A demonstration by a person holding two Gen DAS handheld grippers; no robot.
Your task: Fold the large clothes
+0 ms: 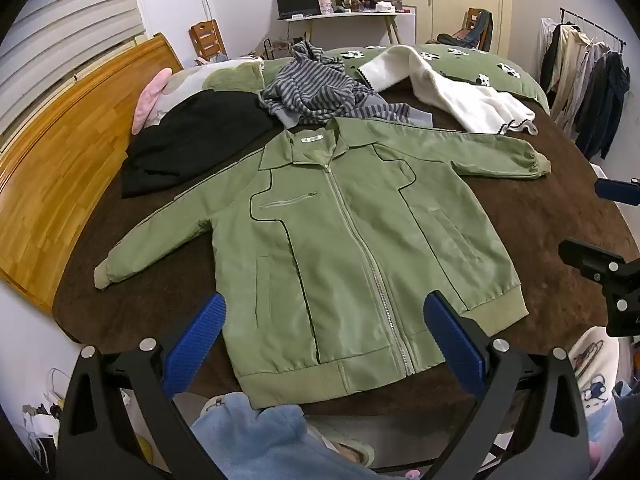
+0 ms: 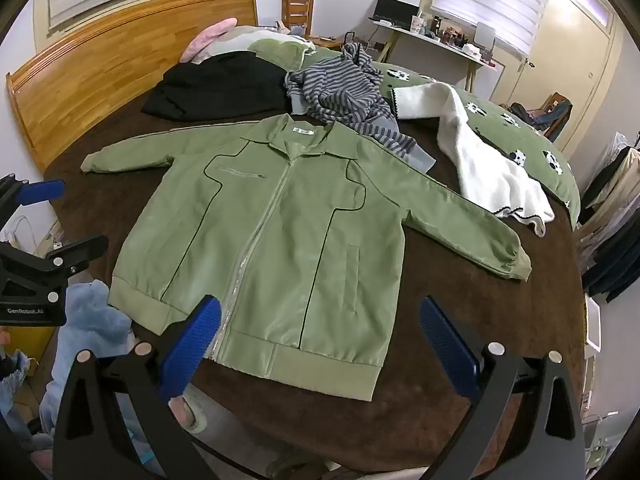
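Brown blanket [image 1: 520, 220] covered the bed. Green jacket [image 1: 340, 240] lay flat on it, front up, zipped, both sleeves spread out, hem toward the near edge. Behind the jacket's collar: black garment [image 1: 192, 148] to the far left, striped grey top [image 1: 320, 92] just behind and touching the collar area, white fleece [image 1: 460, 100] to the far right. Light blue fleece clothing [image 1: 256, 440] sat below the jacket's hem, probably the person's own, view poor. Left gripper [image 1: 324, 344] hovered over the hem, jaws fully wide, holding nothing. Right gripper [image 2: 320, 344] likewise over the hem, jaws wide apart, empty.
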